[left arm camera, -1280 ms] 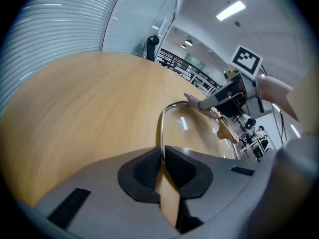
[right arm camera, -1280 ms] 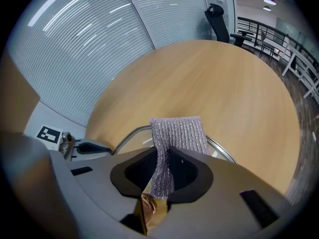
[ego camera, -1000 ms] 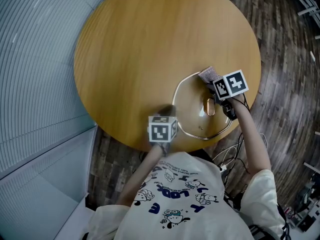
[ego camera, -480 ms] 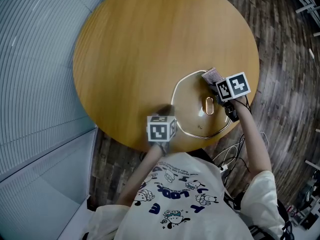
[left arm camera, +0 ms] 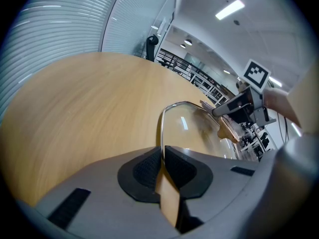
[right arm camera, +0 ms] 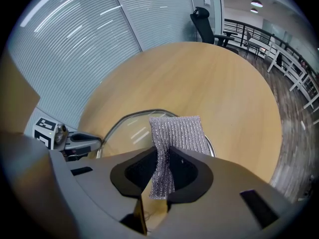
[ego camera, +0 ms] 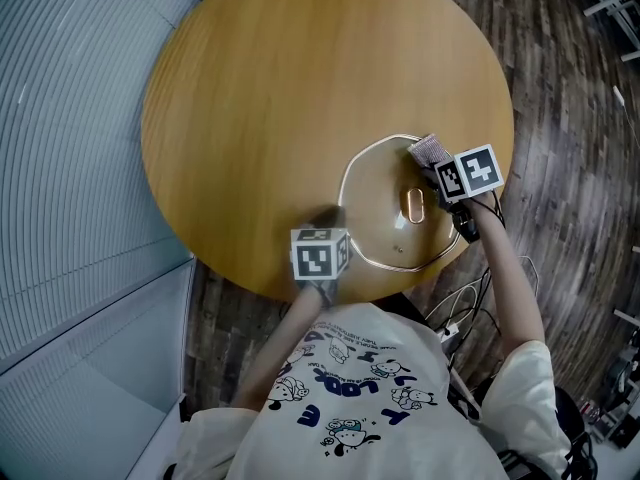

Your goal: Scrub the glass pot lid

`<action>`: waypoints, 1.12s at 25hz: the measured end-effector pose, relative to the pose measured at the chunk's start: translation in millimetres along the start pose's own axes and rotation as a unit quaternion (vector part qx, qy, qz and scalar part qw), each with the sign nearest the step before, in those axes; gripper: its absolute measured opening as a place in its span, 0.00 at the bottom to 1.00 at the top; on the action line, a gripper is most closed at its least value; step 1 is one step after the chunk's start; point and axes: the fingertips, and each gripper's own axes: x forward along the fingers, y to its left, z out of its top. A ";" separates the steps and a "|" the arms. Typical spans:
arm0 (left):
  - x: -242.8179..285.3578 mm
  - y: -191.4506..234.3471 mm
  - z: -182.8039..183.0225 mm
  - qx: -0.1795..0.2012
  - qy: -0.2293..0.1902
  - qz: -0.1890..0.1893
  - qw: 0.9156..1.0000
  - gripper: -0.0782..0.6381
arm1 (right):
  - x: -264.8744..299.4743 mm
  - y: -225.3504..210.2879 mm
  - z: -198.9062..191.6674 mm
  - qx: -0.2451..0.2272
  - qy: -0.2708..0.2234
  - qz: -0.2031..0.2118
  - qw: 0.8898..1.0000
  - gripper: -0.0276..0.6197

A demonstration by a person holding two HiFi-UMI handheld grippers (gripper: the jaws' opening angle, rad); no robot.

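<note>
The glass pot lid (ego camera: 385,223) lies flat on the round wooden table (ego camera: 270,98), near its front right edge, with a metal rim and an oval handle (ego camera: 415,206) at its middle. My left gripper (ego camera: 335,226) is shut on the lid's rim (left arm camera: 162,133) at the lid's left side. My right gripper (ego camera: 432,166) is shut on a silvery mesh scrubbing cloth (right arm camera: 174,138), which rests on the lid's far right rim (ego camera: 428,149). The lid's glass (right arm camera: 129,133) shows under the cloth in the right gripper view.
The table sits beside a ribbed glass wall (ego camera: 70,118) on the left. Dark plank floor (ego camera: 570,138) lies to the right. A black office chair (right arm camera: 204,21) stands beyond the table's far edge. Cables (ego camera: 460,313) hang near the person's right arm.
The right gripper with the cloth has shifted slightly along the lid's far right rim. The left gripper has stayed clamped on the rim.
</note>
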 end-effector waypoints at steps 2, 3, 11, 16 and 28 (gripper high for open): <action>1.1 0.3 1.4 0.000 -0.003 -0.001 1.000 0.15 | -0.5 -1.8 -2.5 0.001 0.000 -0.003 1.000 0.16; 1.5 0.5 1.4 0.000 -0.002 -0.002 1.000 0.15 | -0.6 -2.3 -3.8 0.002 0.000 -0.005 1.000 0.16; 1.1 -1.1 1.6 0.001 0.002 -0.002 1.000 0.15 | -7.1 -6.7 -15.3 0.013 0.001 -0.011 1.000 0.16; 2.0 0.0 1.0 0.003 -0.002 -0.002 1.000 0.15 | -8.8 -8.7 -27.7 0.008 0.006 -0.022 1.000 0.16; 1.3 0.6 -1.6 0.008 -0.008 0.001 1.000 0.15 | -13.4 -10.3 -50.4 0.001 0.011 -0.039 0.999 0.16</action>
